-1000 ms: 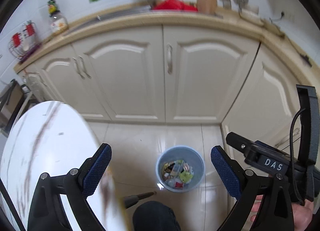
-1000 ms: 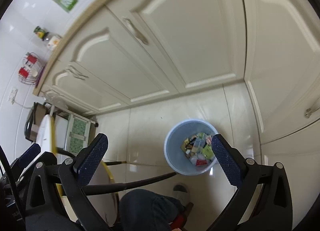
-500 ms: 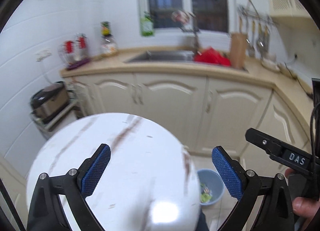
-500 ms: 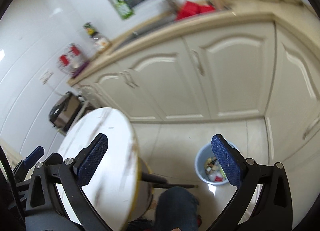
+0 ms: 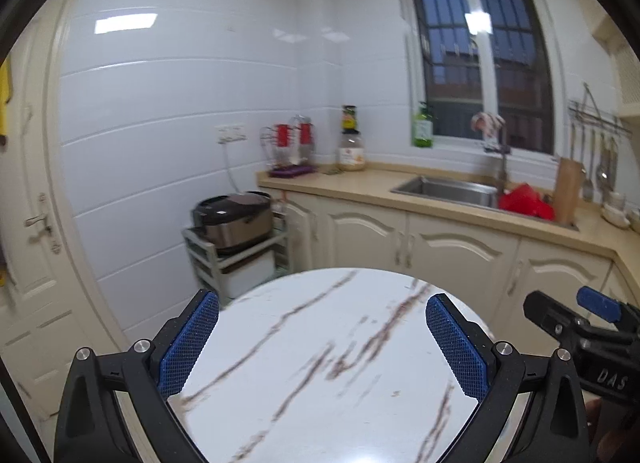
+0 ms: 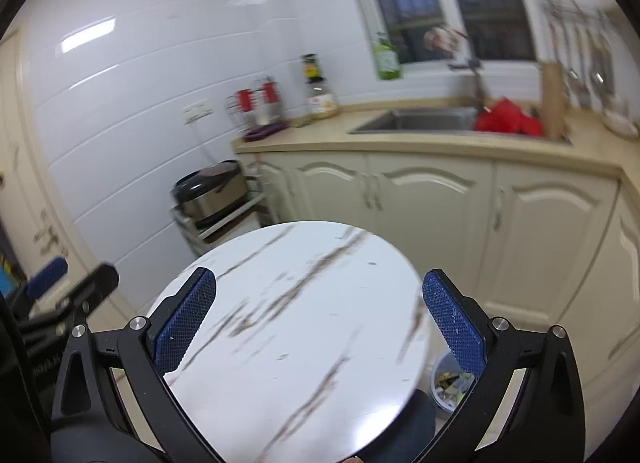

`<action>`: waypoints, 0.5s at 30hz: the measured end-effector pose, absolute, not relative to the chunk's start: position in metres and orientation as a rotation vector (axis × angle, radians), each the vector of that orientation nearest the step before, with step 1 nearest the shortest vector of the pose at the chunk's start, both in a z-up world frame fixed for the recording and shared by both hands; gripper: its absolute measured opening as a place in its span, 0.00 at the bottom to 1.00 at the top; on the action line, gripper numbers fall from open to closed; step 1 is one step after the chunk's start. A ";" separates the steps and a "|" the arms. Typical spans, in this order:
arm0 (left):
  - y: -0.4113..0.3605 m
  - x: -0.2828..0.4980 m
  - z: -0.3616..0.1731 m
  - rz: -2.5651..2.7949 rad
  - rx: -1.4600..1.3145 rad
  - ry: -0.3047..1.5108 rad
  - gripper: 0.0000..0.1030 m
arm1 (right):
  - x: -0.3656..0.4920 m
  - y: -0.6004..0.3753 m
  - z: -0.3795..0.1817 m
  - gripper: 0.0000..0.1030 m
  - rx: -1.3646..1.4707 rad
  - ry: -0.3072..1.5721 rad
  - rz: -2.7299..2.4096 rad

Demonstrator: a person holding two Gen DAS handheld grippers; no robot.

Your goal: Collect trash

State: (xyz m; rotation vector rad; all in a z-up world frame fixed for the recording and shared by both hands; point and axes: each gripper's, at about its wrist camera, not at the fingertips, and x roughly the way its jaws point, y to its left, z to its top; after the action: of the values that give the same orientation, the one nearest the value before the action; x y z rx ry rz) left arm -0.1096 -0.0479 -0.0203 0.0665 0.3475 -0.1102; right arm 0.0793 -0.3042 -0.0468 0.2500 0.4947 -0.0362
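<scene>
Trash sits in a pale blue round bin (image 6: pixel 450 381) on the tiled floor, low at the right edge of a round white marble-patterned table (image 6: pixel 304 303), partly hidden behind the right gripper's blue finger pad. The right gripper (image 6: pixel 320 317) is held level above the tabletop, fingers spread wide with nothing between them. The left gripper (image 5: pixel 322 341) is held alongside it over the same table, equally wide open and empty. Beyond stand cream cabinets (image 5: pixel 452 251), a steel sink (image 5: pixel 448 187) and a black rice cooker (image 5: pixel 232 219).
</scene>
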 end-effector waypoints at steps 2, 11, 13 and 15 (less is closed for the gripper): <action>-0.035 -0.128 -0.021 -0.068 0.065 0.326 0.99 | 0.074 -0.283 -0.043 1.00 0.217 0.479 -0.023; -0.010 -0.195 -0.043 -0.023 0.017 0.272 0.99 | 0.054 -0.213 -0.031 1.00 0.114 0.417 0.013; -0.006 -0.206 -0.048 -0.025 0.004 0.270 0.99 | 0.049 -0.206 -0.027 1.00 0.097 0.401 0.007; -0.001 -0.221 -0.051 -0.013 -0.012 0.269 0.99 | 0.046 -0.203 -0.024 1.00 0.096 0.391 0.006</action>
State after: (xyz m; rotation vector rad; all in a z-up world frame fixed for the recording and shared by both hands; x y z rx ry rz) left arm -0.2214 -0.0013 -0.0513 -0.0120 0.2694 -0.0132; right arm 0.0459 -0.2028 -0.0240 0.0964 0.3914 0.0064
